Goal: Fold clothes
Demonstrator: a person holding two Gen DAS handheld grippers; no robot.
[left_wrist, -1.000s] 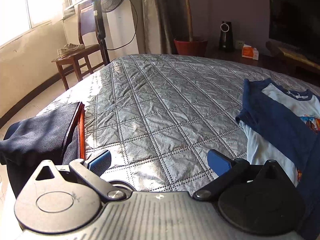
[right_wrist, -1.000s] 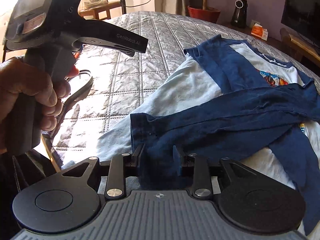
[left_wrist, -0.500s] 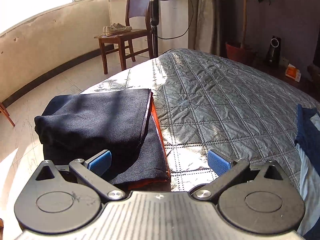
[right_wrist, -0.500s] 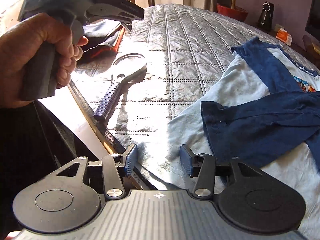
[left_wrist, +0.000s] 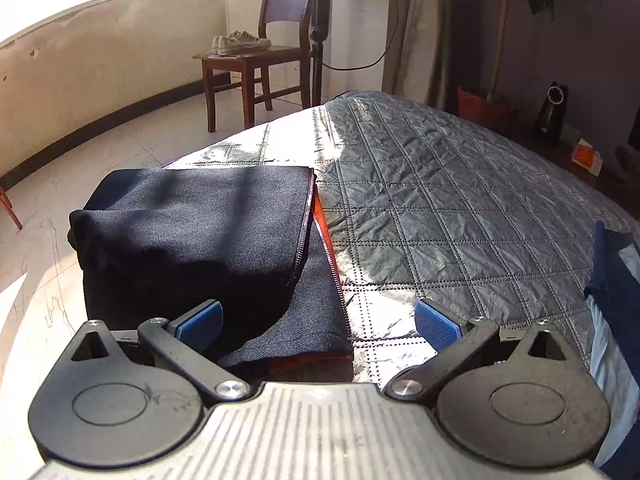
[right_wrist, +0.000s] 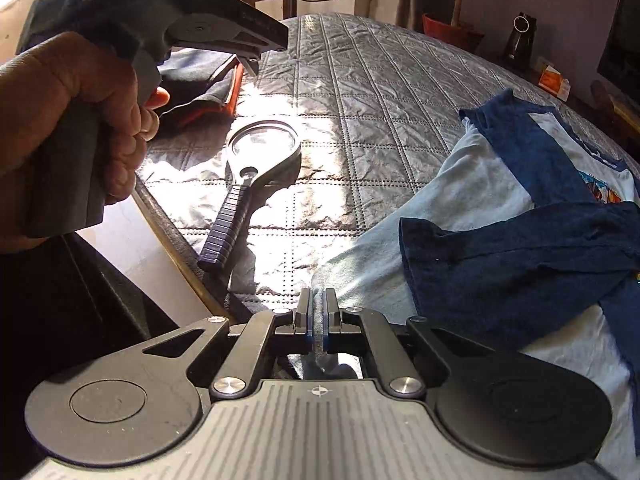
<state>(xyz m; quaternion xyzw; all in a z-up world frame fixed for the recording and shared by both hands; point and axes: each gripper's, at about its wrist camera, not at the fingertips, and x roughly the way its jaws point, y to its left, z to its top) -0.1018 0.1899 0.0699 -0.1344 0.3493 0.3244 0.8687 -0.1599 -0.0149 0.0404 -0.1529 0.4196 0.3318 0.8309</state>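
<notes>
Now, change since a second ago: the right gripper (right_wrist: 318, 316) let go of the navy sleeve, opened half a second back, and has since closed on the pale-blue hem of the T-shirt (right_wrist: 472, 204) at the near edge of the bed.
Right jaws: pressed almost together, with a thin fold of light-blue cloth pinched between the pads.
Left view change: the left gripper (left_wrist: 318, 322) has swung away from the T-shirt, and the folded dark jacket (left_wrist: 200, 236) now fills the left half of its view.
Left jaws: spread wide, holding nothing; the blue pads (left_wrist: 198, 320) hang just above the jacket's near end and the quilt beside it.
T-shirt, place: on the silver quilted bed cover (left_wrist: 440, 200), right side of the bed, its near hem at the bed's edge.
T-shirt, axis: long axis runs from the gripped hem away towards the collar at the far right; a navy sleeve (right_wrist: 520, 256) lies folded crosswise over the chest.
Jacket: folded, zipper and orange lining along its right edge, long axis running away from the left camera.
Magnifying glass (right_wrist: 256, 168): lies on the quilt between jacket and T-shirt, handle towards the near edge.
Left hand (right_wrist: 76, 128): wrapped round the left gripper's handle.
</notes>
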